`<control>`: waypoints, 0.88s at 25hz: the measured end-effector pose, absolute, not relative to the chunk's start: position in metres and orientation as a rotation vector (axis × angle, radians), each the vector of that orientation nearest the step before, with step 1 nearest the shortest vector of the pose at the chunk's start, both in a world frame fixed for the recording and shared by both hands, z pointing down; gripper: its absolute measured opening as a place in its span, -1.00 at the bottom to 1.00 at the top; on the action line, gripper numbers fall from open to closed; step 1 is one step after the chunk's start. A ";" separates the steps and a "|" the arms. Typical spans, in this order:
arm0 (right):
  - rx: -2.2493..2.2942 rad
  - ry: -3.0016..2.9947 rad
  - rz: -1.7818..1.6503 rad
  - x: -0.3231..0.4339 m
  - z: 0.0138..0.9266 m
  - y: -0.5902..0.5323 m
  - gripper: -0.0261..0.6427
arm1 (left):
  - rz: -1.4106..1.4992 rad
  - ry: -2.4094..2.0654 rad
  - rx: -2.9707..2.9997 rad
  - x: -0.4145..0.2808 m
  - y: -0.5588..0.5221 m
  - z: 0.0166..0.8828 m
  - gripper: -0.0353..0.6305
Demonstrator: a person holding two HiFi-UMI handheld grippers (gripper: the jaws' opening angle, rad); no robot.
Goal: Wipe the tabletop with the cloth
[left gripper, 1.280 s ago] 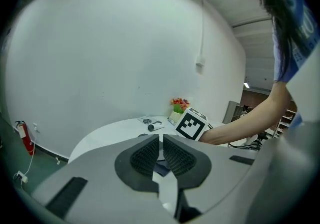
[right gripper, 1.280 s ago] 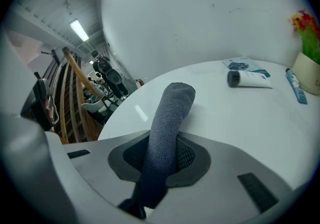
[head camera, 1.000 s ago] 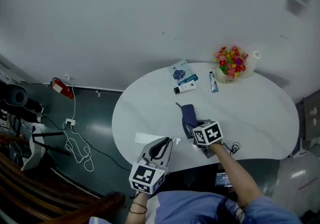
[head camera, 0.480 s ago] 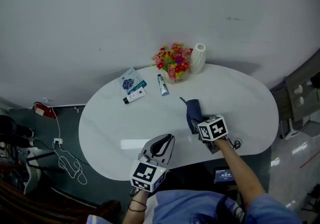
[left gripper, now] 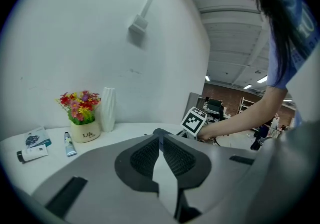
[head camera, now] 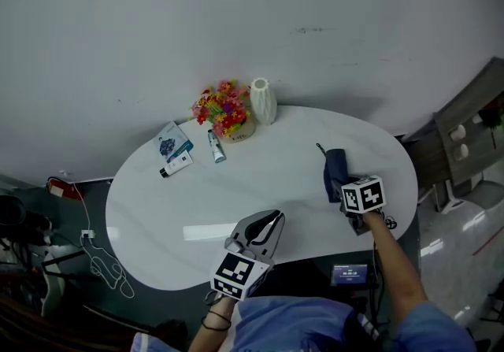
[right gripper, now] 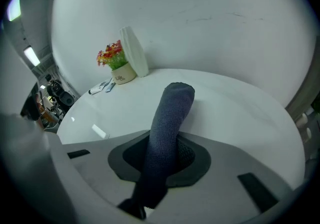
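Note:
A dark blue cloth [head camera: 335, 171] lies folded long on the right part of the white oval tabletop [head camera: 260, 185]. My right gripper [head camera: 343, 188] is shut on the cloth [right gripper: 169, 124], which runs out between its jaws onto the table. My left gripper [head camera: 270, 226] hovers at the table's near edge, jaws together with nothing between them. In the left gripper view that gripper [left gripper: 161, 144] points across the table toward the right gripper's marker cube [left gripper: 194, 121].
At the table's back stand a pot of colourful flowers [head camera: 226, 112] and a white ribbed vase [head camera: 263, 100]. A small tube [head camera: 215, 146] and a blue-and-white packet [head camera: 172, 148] lie at the back left. Cables [head camera: 98, 264] trail on the floor to the left.
My right gripper has dragged the cloth rightward across the tabletop, toward the right end. The head view swung right as well. The left gripper has stayed near the front edge.

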State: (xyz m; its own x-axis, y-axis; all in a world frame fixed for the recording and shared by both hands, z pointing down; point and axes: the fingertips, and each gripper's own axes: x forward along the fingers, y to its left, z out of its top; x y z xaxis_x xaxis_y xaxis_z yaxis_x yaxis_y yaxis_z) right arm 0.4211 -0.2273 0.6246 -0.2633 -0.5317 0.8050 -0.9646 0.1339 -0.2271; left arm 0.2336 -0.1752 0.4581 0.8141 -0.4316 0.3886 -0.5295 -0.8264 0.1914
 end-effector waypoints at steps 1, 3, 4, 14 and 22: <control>1.461 -1.845 1.023 0.440 0.624 -0.224 -0.70 | 0.484 -0.723 2.712 0.240 -0.174 0.457 -0.84; 1.515 -1.799 1.035 0.479 0.626 -0.217 -0.70 | 0.496 -0.708 2.719 0.252 -0.174 0.457 -0.84; 1.544 -1.772 1.043 0.499 0.626 -0.212 -0.70 | 0.502 -0.704 2.722 0.256 -0.174 0.456 -0.84; 1.862 -1.475 1.140 0.665 0.634 -0.144 -0.70 | 0.559 -0.707 2.715 0.272 -0.173 0.459 -0.84; 1.927 -1.462 1.136 0.671 0.625 -0.137 -0.70 | 0.569 -0.727 2.705 0.261 -0.167 0.461 -0.84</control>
State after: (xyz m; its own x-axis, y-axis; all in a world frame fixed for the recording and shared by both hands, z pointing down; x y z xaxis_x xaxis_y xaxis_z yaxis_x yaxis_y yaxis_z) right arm 0.6707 -0.1367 0.6249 0.0916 -0.5538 0.8276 -0.9386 -0.3256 -0.1139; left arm 0.2607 -0.1674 0.4611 0.7954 -0.4164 0.4404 -0.5279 -0.8330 0.1657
